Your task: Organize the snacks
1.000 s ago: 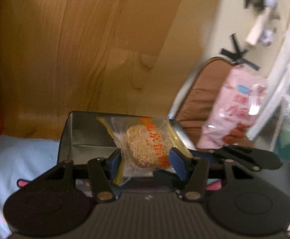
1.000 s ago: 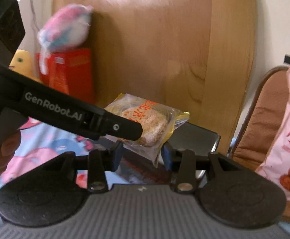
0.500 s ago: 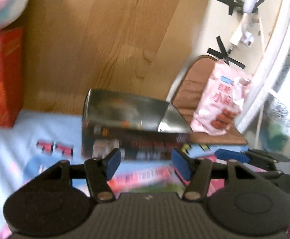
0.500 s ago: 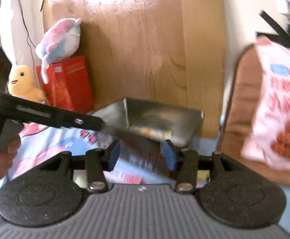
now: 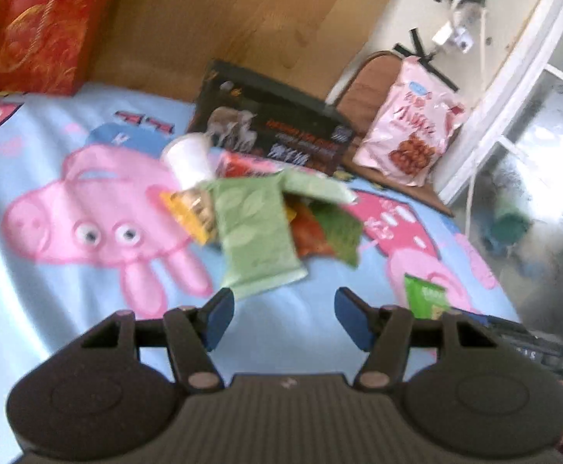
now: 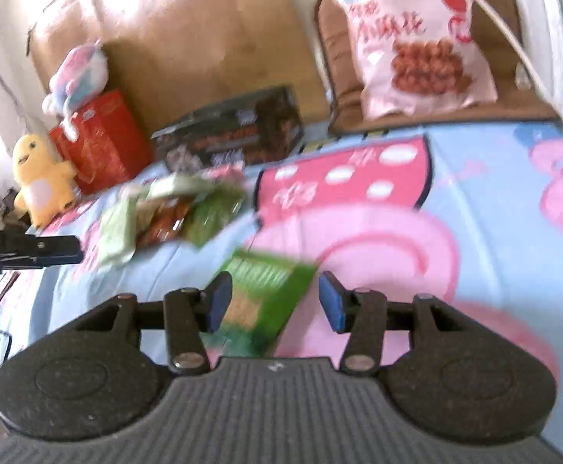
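A: Lying on the cartoon-print bedsheet [image 5: 49, 290] is a loose pile of snack packets [image 5: 266, 208]: a pale green packet [image 5: 256, 232] on top, a white cup [image 5: 188, 158] and a yellow-wrapped biscuit pack [image 5: 190, 212] at its left, red and dark green wrappers at its right.

B: And the grippers?

A: Both stand with jaws apart, holding nothing. The left gripper [image 5: 283, 319] hangs just short of the pale green packet. The right gripper [image 6: 275, 301] has a bright green packet [image 6: 266, 301] lying between its fingers; contact is blurred.

B: Any container?

A: A dark box [image 5: 270, 131] behind the pile, against the wooden headboard [image 5: 223, 19]. Its inside is hidden from both views.

B: Anything else?

A: A red box [image 6: 103, 139] with plush toys [image 6: 41, 181], and a pink snack bag [image 6: 417, 38] on a brown cushion [image 6: 339, 73]. Motion blur smears the labels.
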